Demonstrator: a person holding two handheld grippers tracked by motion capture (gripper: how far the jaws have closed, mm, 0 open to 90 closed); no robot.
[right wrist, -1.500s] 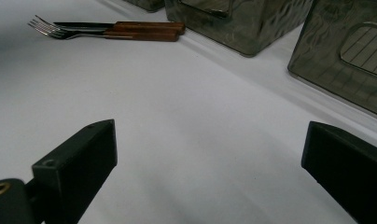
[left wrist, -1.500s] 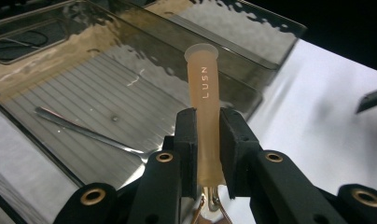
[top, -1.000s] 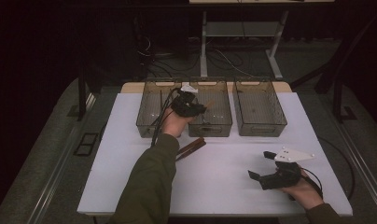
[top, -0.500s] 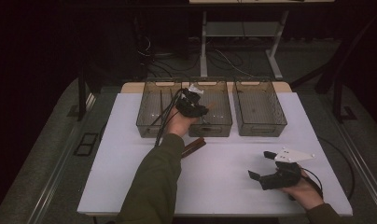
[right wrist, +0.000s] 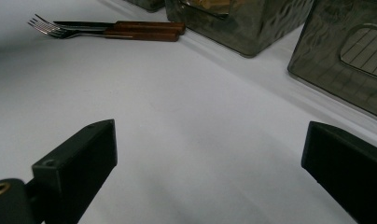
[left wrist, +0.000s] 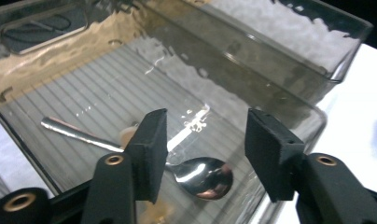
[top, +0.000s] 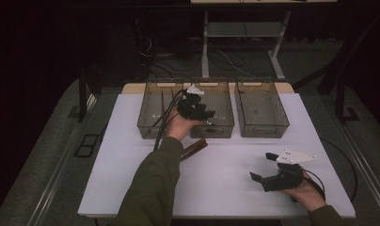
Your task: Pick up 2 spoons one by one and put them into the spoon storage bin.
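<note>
My left gripper (top: 203, 113) hangs over the front of the middle smoked-plastic bin (top: 211, 131). Its jaws have just been opening and now stand apart (left wrist: 205, 128). A metal spoon (left wrist: 203, 178) lies on the ribbed floor of the bin (left wrist: 270, 79) below them, bowl toward me, untouched by the pads. My right gripper (top: 262, 165) rests open at the table's front right, with only bare white tabletop between its jaws (right wrist: 212, 135).
Matching bins stand to the left (top: 153, 127) and right (top: 263, 129) of the middle one. A fork (right wrist: 46, 25) and a knife (right wrist: 84, 23) with brown wooden handles lie together on the table (top: 225, 188), in front of the bins (top: 193, 148).
The left gripper's jaws have parted over the middle bin, and the hand has shifted only slightly. The right hand and gripper have stayed put.
</note>
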